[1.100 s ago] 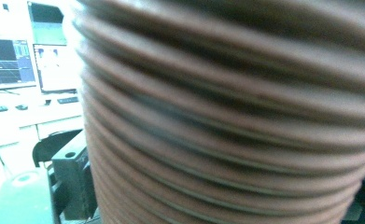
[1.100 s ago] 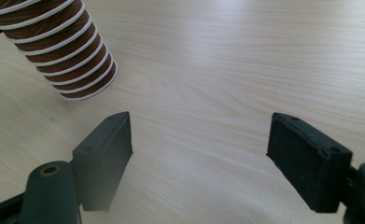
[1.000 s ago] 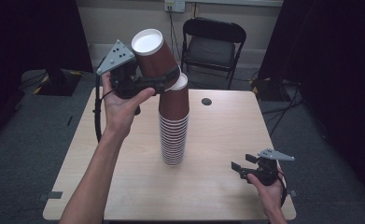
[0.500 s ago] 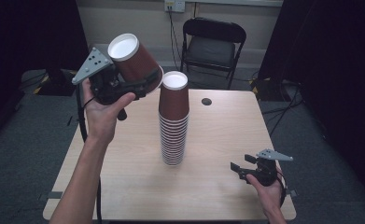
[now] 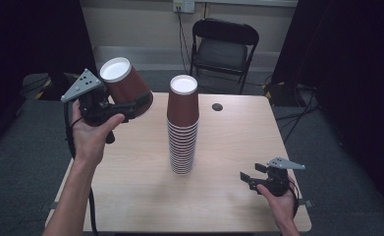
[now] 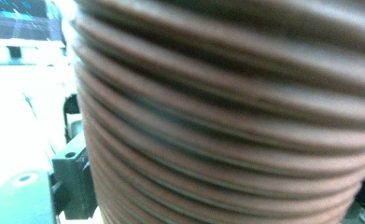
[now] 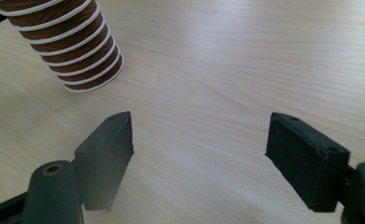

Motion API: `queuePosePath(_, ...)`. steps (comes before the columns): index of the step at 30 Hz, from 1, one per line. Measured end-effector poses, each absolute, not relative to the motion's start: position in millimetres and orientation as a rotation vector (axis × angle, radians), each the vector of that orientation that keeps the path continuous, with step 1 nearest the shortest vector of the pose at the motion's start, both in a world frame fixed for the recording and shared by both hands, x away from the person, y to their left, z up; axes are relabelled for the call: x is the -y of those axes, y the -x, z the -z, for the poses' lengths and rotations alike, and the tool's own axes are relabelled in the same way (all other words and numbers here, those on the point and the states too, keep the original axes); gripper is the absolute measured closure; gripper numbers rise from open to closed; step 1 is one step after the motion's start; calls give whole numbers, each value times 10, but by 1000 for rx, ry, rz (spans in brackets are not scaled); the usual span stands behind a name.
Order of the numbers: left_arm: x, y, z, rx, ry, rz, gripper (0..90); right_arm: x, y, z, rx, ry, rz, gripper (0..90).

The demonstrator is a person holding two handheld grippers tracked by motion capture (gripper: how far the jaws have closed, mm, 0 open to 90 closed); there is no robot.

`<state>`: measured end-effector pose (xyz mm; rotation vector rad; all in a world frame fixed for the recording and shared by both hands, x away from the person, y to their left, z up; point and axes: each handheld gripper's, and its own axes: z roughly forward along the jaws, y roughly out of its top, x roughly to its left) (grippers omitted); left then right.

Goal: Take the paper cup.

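Observation:
A tall stack of upturned brown paper cups (image 5: 182, 128) stands in the middle of the wooden table (image 5: 238, 142); its lowest rims (image 7: 73, 42) show in the right gripper view. My left gripper (image 5: 140, 103) is up in the air to the left of the stack, shut on one brown cup (image 5: 125, 86). That cup is tilted, its white base pointing up and left. Its ribbed wall (image 6: 227, 116) sits close in front of the left gripper view's camera. My right gripper (image 5: 246, 178) rests low at the table's near right, open (image 7: 201, 140), with bare wood between its fingers.
A black folding chair (image 5: 224, 49) stands behind the table's far edge. A small dark round spot (image 5: 217, 106) lies on the table at the far right of the stack. Dark curtains flank the room, and cables run across the floor.
My left hand has carried the cup leftward and down, away from the top of the stack. The right hand has kept still.

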<state>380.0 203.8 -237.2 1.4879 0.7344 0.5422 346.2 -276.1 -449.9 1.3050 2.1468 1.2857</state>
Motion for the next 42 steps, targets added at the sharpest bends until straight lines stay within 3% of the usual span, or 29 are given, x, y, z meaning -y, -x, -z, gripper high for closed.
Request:
queuePosePath(22, -2071, -3498, 3090, -790, -1541, -433, 132, 2546, -3410, 4493, -2260, -1184, -1323, 264)
queuePosePath(42, -1732, -3246, 3557, -785, -1653, -351, 133, 2320, -3285, 4444, -2306, -1109, -1353, 260)
